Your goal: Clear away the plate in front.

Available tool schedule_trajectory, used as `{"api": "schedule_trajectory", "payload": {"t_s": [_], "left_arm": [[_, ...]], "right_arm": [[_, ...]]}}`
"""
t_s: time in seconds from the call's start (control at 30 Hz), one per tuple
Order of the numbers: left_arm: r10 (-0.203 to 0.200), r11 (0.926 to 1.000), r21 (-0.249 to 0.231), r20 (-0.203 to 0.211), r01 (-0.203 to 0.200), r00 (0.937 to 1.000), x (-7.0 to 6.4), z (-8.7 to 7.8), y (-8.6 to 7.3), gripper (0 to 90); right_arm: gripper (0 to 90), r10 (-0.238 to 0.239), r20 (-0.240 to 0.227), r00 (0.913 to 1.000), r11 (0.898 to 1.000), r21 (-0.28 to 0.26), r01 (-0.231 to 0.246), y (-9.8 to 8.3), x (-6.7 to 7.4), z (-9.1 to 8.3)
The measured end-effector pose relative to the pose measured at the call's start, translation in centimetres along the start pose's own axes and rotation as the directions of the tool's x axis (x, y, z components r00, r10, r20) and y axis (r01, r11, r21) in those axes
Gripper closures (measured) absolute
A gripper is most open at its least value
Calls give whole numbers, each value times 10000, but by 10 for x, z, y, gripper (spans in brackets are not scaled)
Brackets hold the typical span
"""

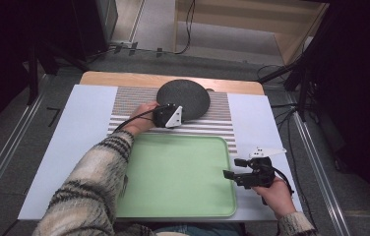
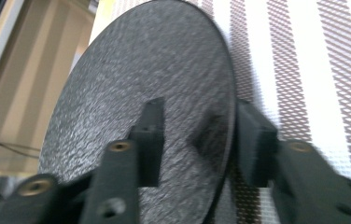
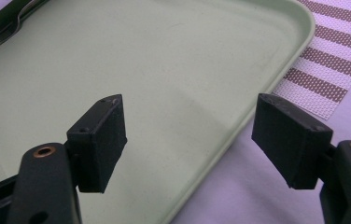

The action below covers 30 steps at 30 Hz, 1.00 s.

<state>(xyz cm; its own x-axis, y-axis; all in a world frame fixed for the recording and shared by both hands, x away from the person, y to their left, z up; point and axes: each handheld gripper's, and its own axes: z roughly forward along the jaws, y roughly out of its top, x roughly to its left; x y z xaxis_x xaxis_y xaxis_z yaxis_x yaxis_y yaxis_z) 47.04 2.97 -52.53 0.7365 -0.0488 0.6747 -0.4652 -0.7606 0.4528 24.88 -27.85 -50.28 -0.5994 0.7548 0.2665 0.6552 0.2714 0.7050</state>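
Left gripper (image 1: 182, 114) at the near rim of the dark round plate (image 1: 183, 98), far centre on the striped mat (image 1: 124, 105); jaws straddle the rim, not visibly pressing, likely set to lift it; green tray (image 1: 183, 172) lies near, probably its destination; right gripper (image 1: 228, 174) spread and idle over the tray's right edge.

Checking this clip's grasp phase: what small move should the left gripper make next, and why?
Probably close the jaws fully on the dark plate's rim. The left gripper straddles that rim with a gap showing at one jaw, and the green tray waits nearby.
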Motion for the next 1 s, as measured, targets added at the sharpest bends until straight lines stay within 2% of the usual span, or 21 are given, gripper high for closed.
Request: {"api": "schedule_trajectory", "payload": {"t_s": [0.1, 0.13, 0.23, 0.27, 0.37, 0.4, 0.47, 0.53, 0.57, 0.6, 0.63, 0.67, 0.7, 0.73, 0.77, 0.8, 0.87, 0.93, 1.0], "left_arm": [[788, 9969, 65, -167, -787, 9968, -4, 0, 0, 708], [1084, 9941, 110, -433, -1080, 9932, -8, 1, 0, 736], [1592, 9871, 321, -974, -1568, 9824, -14, 4, 1, 762], [1904, 9813, 510, -1214, -1855, 9742, -16, 5, 2, 768], [2355, 9711, 763, -1558, -2260, 9593, -21, 8, 3, 790], [2680, 9624, 934, -1710, -2552, 9481, -23, 9, 4, 800], [2992, 9527, 1146, -1927, -2814, 9345, -27, 9, 6, 821], [3069, 9497, 1331, -2146, -2835, 9272, -28, 8, 9, 840], [3013, 9516, 1363, -2356, -2756, 9239, -28, 6, 11, 850], [2971, 9529, 1370, -2452, -2704, 9228, -27, 5, 12, 866], [2841, 9563, 1426, -2451, -2554, 9269, -24, 3, 15, 871], [2869, 9554, 1434, -2432, -2582, 9266, -23, 2, 15, 873], [3017, 9496, 1605, -2353, -2692, 9239, -22, 1, 16, 876], [3019, 9489, 1672, -2344, -2676, 9241, -22, 0, 17, 877], [2979, 9492, 1744, -2291, -2620, 9267, -21, -1, 18, 877], [2862, 9527, 1709, -2280, -2511, 9306, -21, -3, 20, 876], [2842, 9523, 1784, -2242, -2475, 9322, -21, -8, 25, 874], [2920, 9482, 1959, -2276, -2501, 9289, -21, -13, 28, 873], [2905, 9478, 2052, -2396, -2442, 9264, -20, -19, 31, 874]], "right_arm": [[240, -17, -10, 10000, 10000, 17, 17, 0, 1, 1], [240, -25, -9, 10000, 10000, 31, 25, 0, 1, 0], [240, -46, 46, 10000, 10000, 25, 46, 0, 0, 0], [240, -38, 37, 10000, 10000, 4, 38, 0, 0, 0], [240, -103, -21, 9999, 9999, 91, 103, 1, 1, 2], [240, -145, -12, 9999, 9998, 109, 145, 1, 1, 2], [240, -145, -42, 9999, 9999, 65, 145, 1, 1, 2], [240, -139, -37, 9999, 9999, 59, 139, 1, 0, 2], [240, -128, -40, 9999, 9999, 64, 128, 1, 0, 2], [240, -127, -40, 9999, 9999, 83, 127, 1, 0, 2], [240, -118, -46, 9999, 9999, 90, 119, 1, 0, 2], [240, -130, -47, 9999, 9999, 86, 130, 1, 0, 2], [240, -128, -43, 9999, 9999, 87, 129, 1, 0, 2], [240, -111, -45, 9999, 9999, 89, 111, 1, 0, 2], [240, -101, -41, 9999, 9999, 86, 101, 1, 0, 2], [240, -118, -42, 9999, 9999, 85, 119, 1, 0, 2], [240, -111, -24, 9999, 9999, 70, 111, 2, 0, 2], [240, -80, -22, 10000, 10000, 53, 80, 2, 0, 2], [240, -107, -18, 9999, 9999, 41, 107, 2, 0, 2]]}}
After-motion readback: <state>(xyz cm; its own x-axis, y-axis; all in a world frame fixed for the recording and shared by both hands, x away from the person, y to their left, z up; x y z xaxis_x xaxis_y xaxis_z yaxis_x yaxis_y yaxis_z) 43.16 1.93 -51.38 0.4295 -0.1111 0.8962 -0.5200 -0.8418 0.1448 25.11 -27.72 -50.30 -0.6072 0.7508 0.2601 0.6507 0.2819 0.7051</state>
